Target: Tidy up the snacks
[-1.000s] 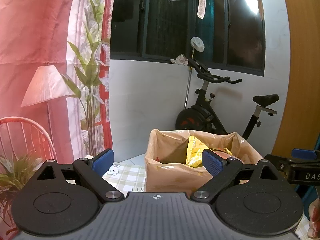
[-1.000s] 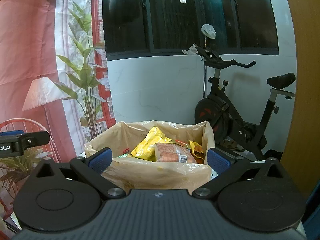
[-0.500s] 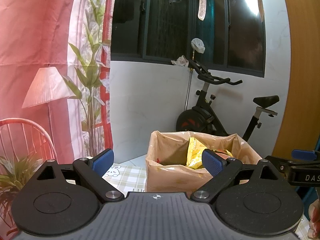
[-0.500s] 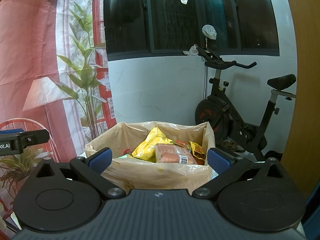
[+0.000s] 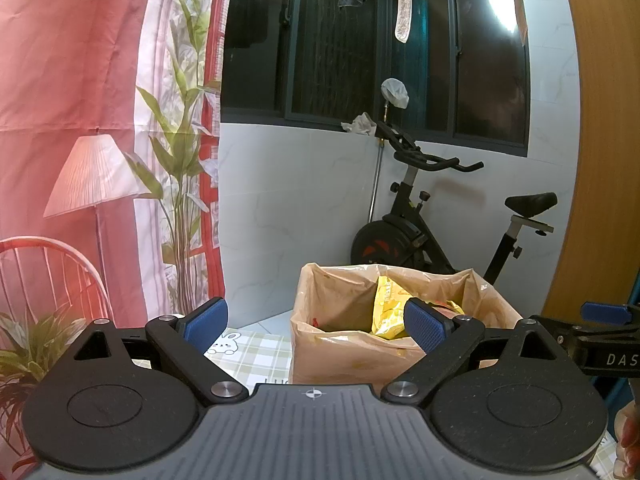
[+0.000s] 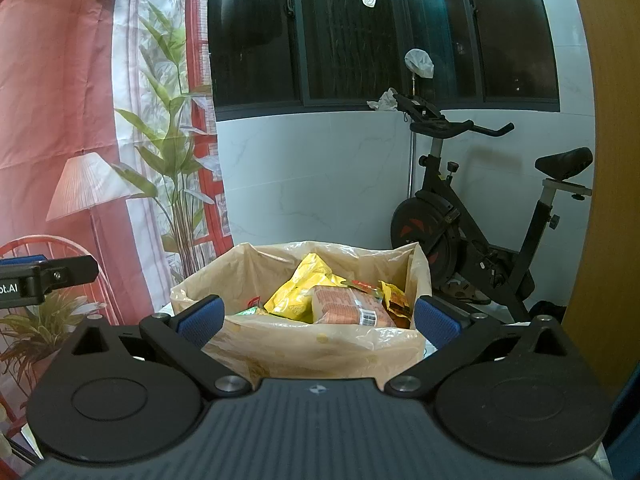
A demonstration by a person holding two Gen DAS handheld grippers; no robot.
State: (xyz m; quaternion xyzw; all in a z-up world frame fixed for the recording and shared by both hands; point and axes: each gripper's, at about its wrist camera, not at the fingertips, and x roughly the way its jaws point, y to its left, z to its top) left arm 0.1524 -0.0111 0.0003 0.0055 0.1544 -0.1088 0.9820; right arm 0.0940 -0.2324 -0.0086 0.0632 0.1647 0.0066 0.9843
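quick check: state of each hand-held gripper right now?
Left hand-held gripper: open, holding nothing.
Right hand-held gripper: open, holding nothing, facing the bag-lined snack box.

The box liner (image 6: 304, 344) is thin, crinkled, translucent tan plastic with a soft sheen. The yellow snack bag (image 6: 302, 294) inside it is glossy film, and the orange packet (image 6: 348, 310) is clear shiny wrap. The left tongs (image 5: 316, 322) and right tongs (image 6: 318, 320) are matt black plastic with ribbed grey housings, dimpled blue rubbery pads and bright metal pivot pins. The desk (image 5: 256, 354) wears a smooth checked cloth. The backdrop (image 5: 72, 80) is creased printed fabric. The wall (image 6: 320, 176) is polished, marble-veined tile.
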